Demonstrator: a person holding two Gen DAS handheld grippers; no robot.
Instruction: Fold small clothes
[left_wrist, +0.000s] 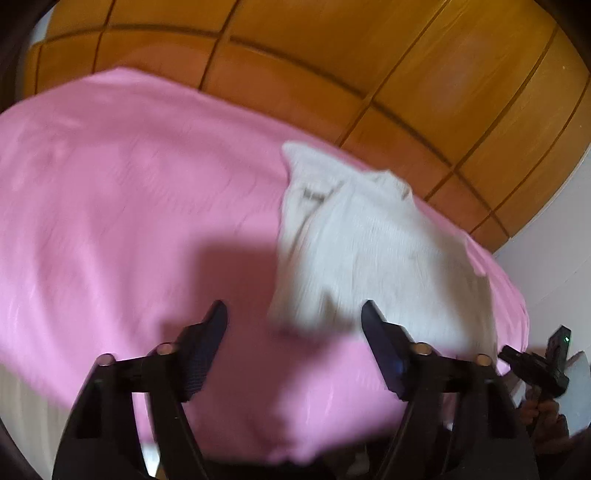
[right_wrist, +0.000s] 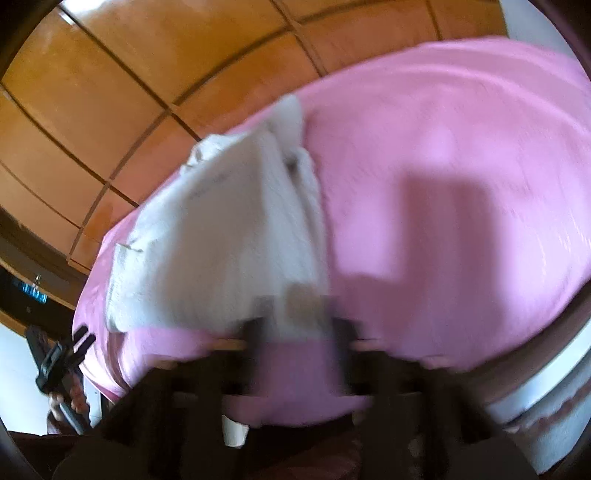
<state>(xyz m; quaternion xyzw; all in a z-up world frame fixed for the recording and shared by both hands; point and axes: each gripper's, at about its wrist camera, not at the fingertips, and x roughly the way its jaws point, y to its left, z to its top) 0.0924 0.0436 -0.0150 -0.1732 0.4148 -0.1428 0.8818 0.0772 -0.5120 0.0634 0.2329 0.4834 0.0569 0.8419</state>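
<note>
A small white garment (left_wrist: 365, 243) lies crumpled on a pink sheet (left_wrist: 122, 206). My left gripper (left_wrist: 293, 314) is open and empty, just above the sheet, with the garment's near edge between and beyond its fingertips. In the right wrist view the same garment (right_wrist: 221, 240) lies on the pink sheet (right_wrist: 461, 147). My right gripper (right_wrist: 295, 325) is heavily blurred; its jaws look apart, with the garment's near corner at or between the fingertips. Whether they grip the cloth cannot be told. The right gripper also shows in the left wrist view (left_wrist: 535, 365).
Orange wooden cabinet panels (left_wrist: 332, 55) stand behind the bed. A white wall (left_wrist: 546, 266) is at the right. The bed's edge with a white mattress side (right_wrist: 535, 391) runs at the lower right of the right wrist view. The left gripper shows in the right wrist view (right_wrist: 62, 362).
</note>
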